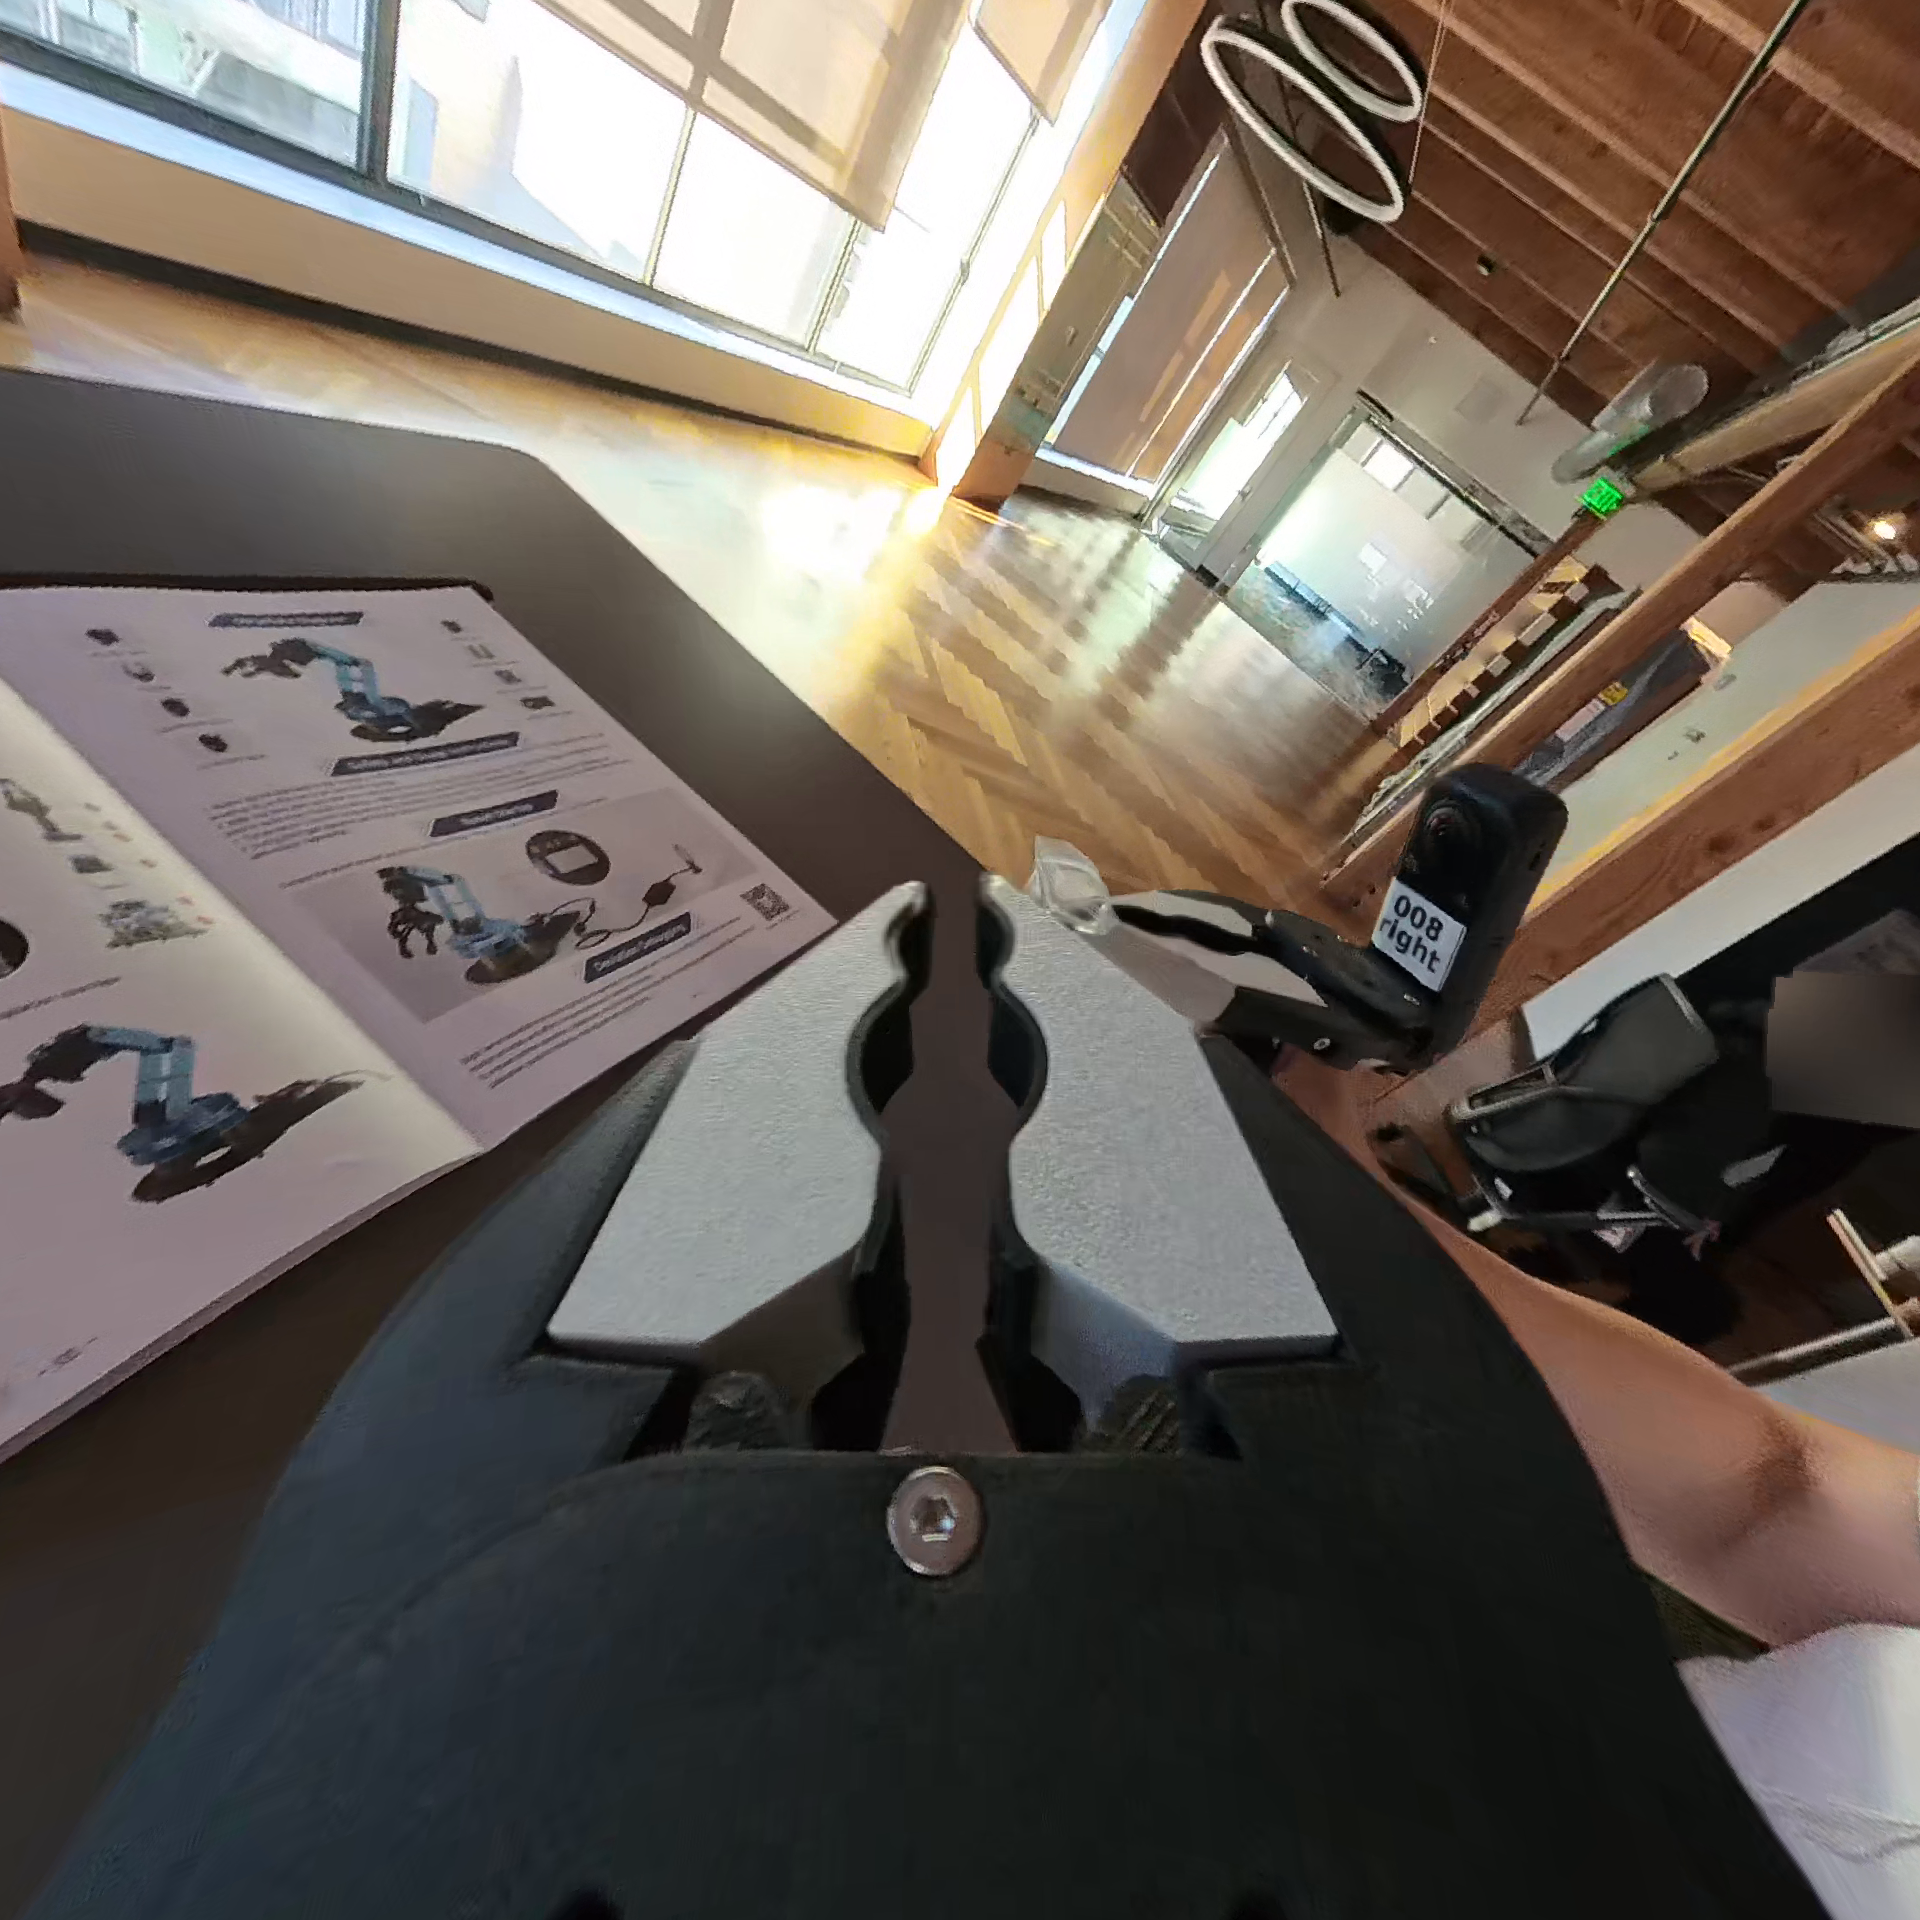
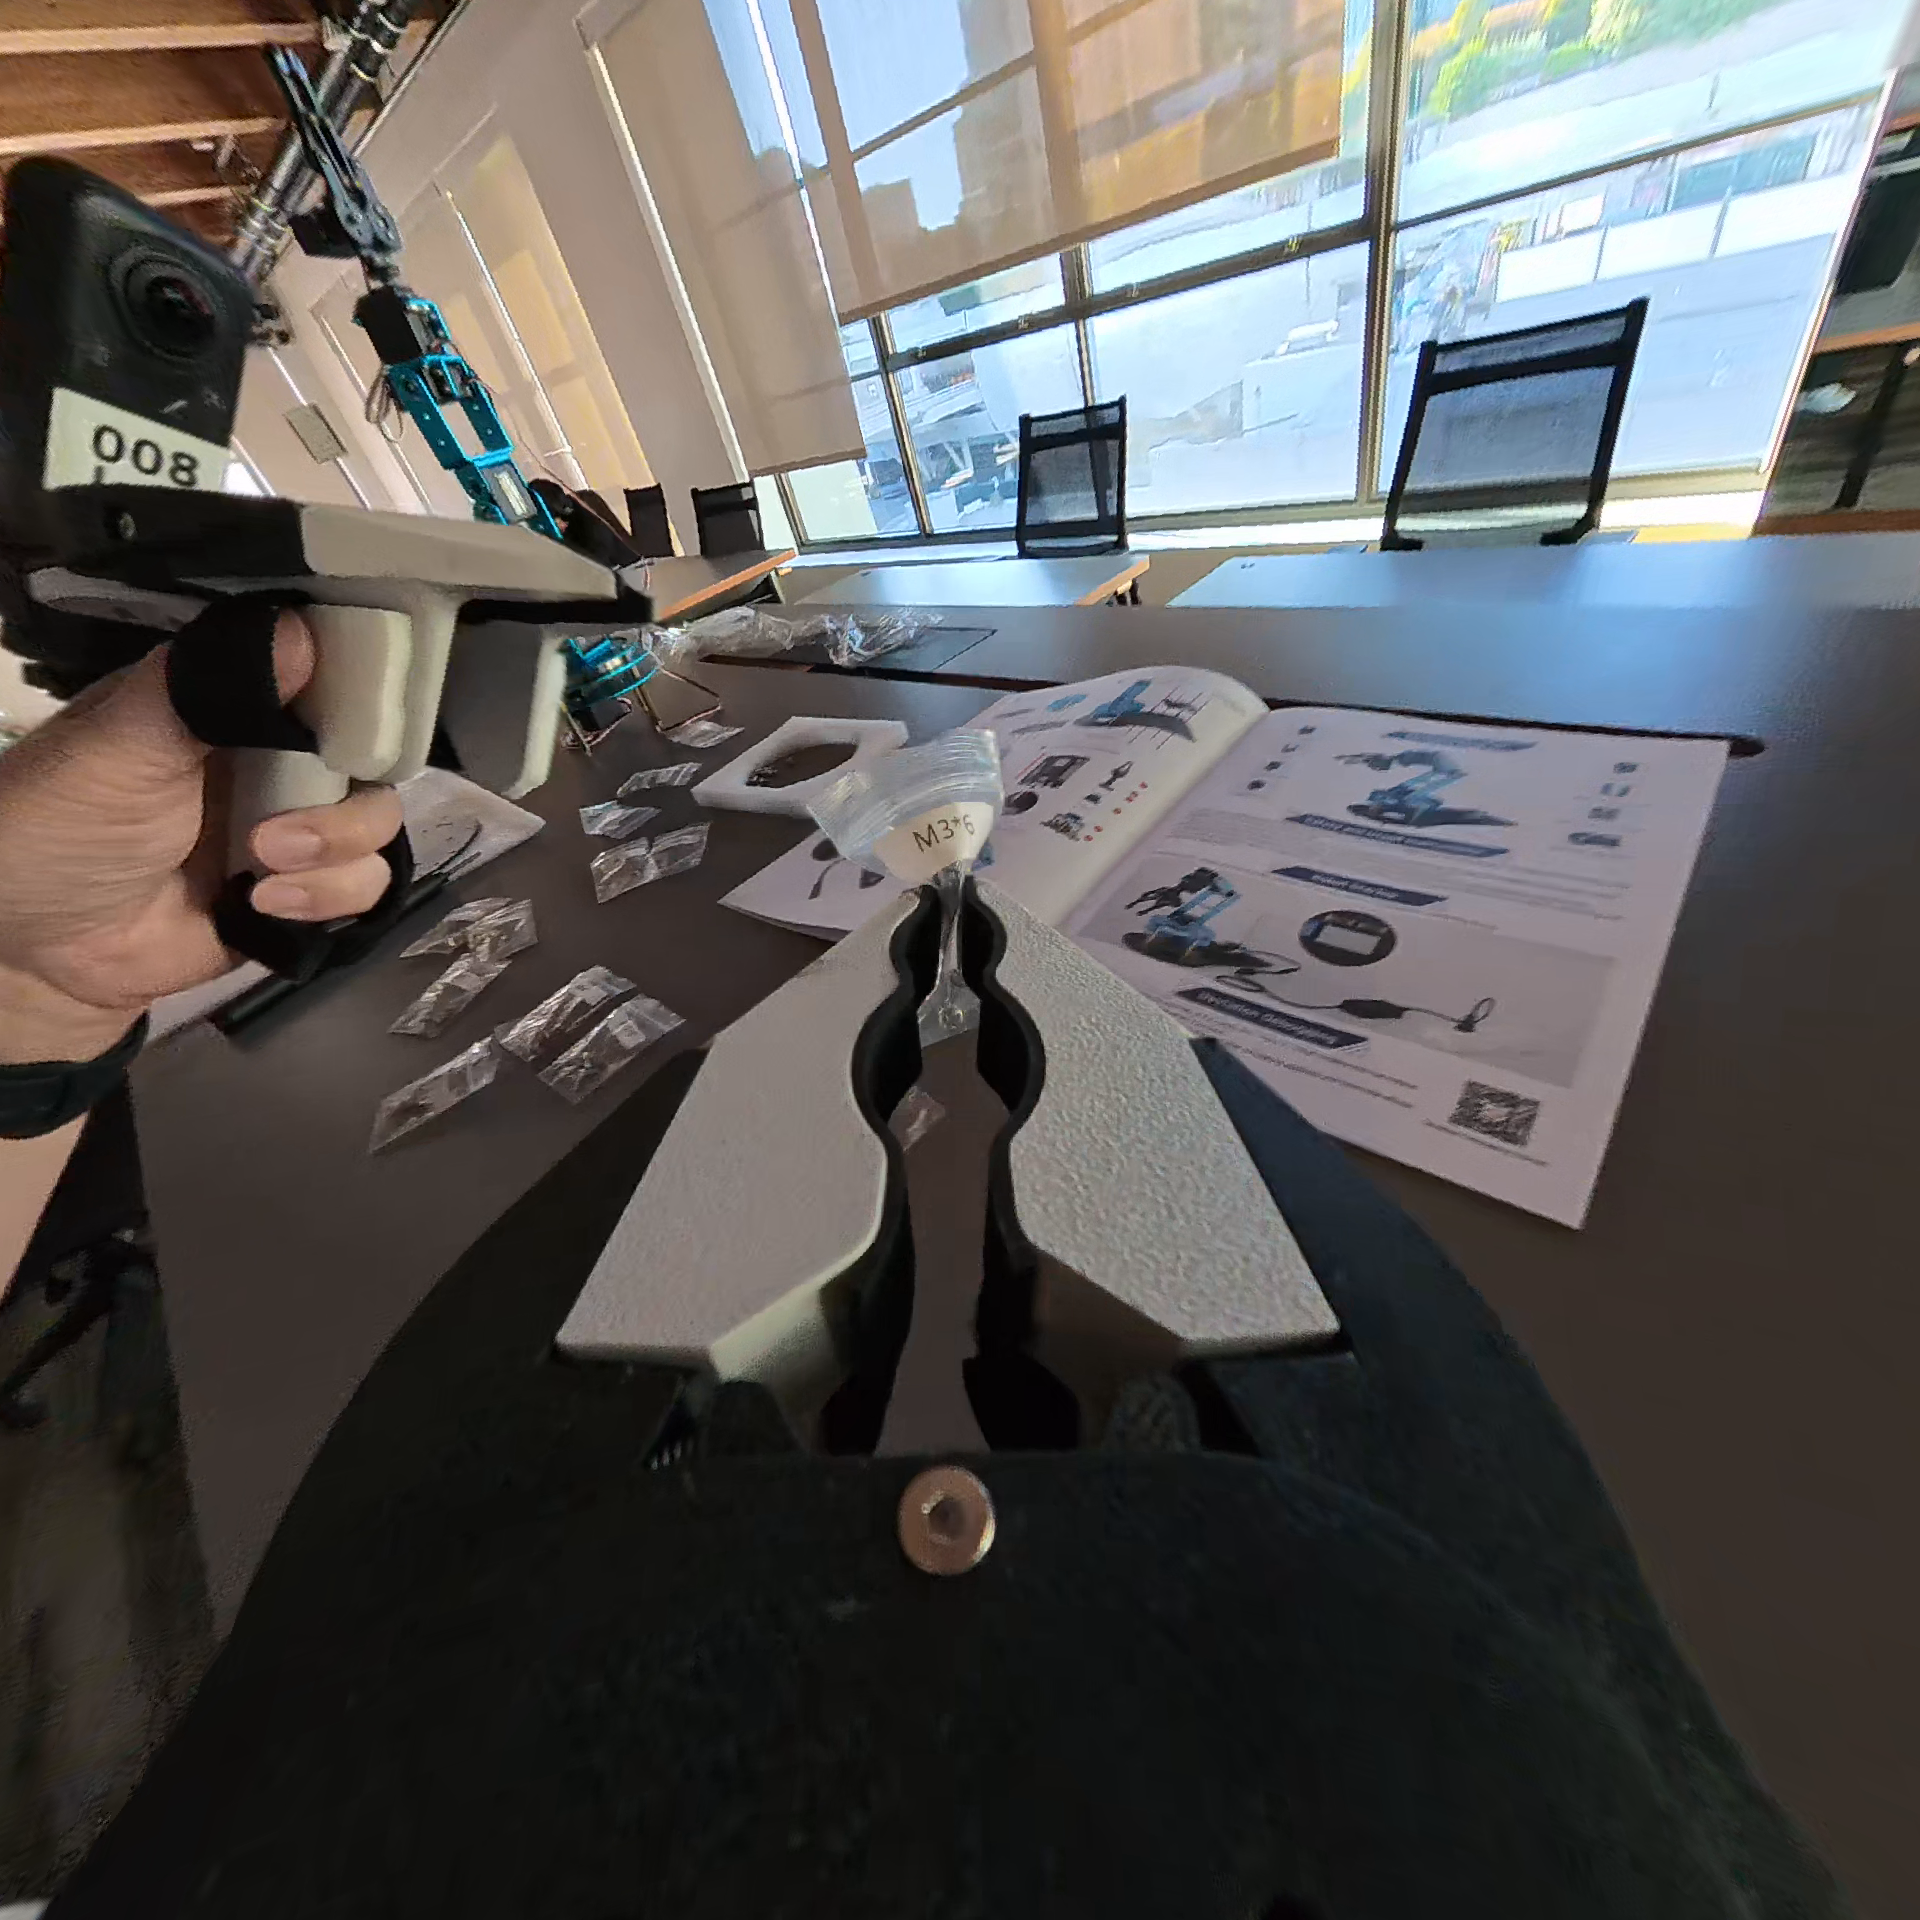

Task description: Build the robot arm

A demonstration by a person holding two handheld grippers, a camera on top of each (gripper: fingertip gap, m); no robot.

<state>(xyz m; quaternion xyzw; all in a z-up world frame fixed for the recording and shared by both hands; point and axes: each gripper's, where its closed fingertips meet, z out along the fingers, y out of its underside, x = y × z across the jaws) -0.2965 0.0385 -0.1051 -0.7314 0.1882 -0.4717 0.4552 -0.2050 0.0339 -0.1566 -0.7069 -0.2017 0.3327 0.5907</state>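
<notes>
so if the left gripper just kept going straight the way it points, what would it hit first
Probably nothing on the table. The left gripper, nearly shut and empty, points past the dark table's edge toward open wooden floor. The open booklet lies off to its left, the right gripper just to its right. Depth is unclear.

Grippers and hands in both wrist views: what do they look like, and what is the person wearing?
Each gripper, left and right, has a black body, pale grey speckled fingers with wavy black inner pads, and a silver hex screw. Each carries a black camera with a white sticker. The left hand shows black finger straps and a dark wristband.
</notes>
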